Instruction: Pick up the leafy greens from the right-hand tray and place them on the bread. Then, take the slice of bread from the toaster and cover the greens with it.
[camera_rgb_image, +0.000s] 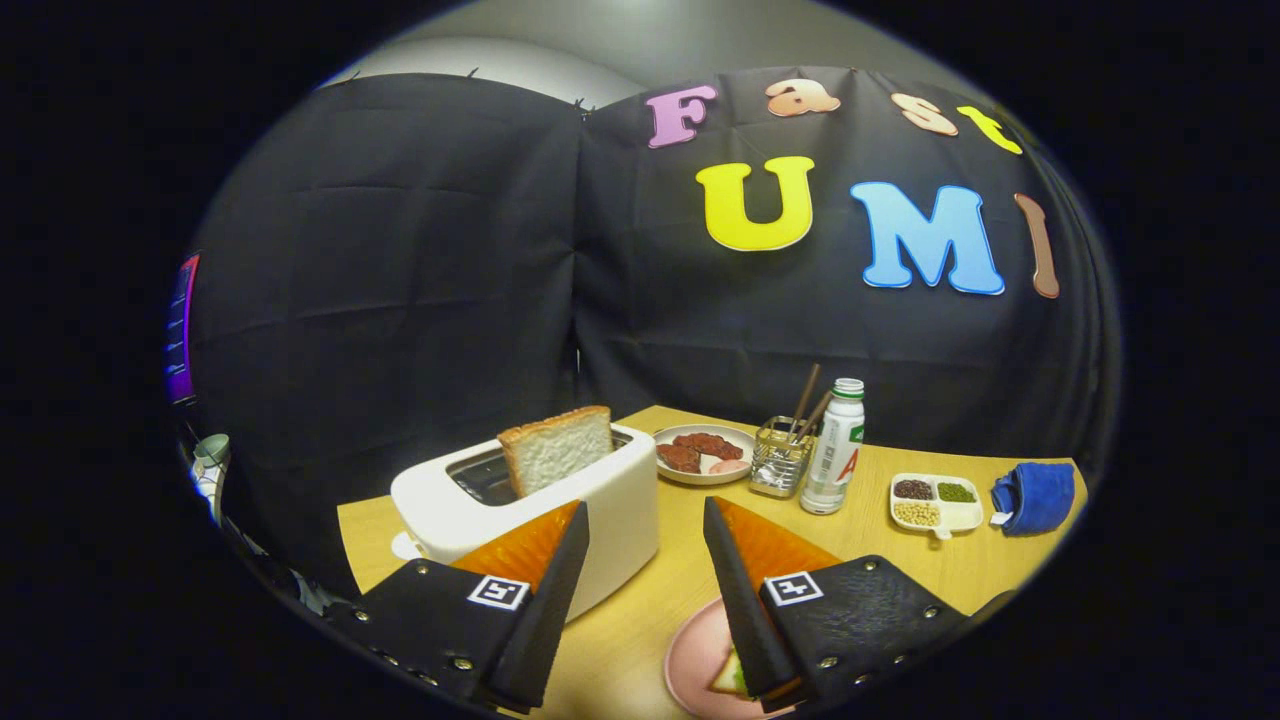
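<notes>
I hold the jaws spread and empty; bread slice (557, 449) stands in the toaster (560, 500) just ahead, and the pink plate (690, 655) shows a bit of green and bread below them.

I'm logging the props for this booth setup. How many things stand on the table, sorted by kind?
Appliances: 1, the white toaster.
Bread slices: 1, standing in the toaster.
Dishes: 3, meat plate, pink plate, divided tray.
Containers: 2, bottle, utensil holder.
Cloths: 1, blue.
Total: 8.
The gripper is open.
</notes>
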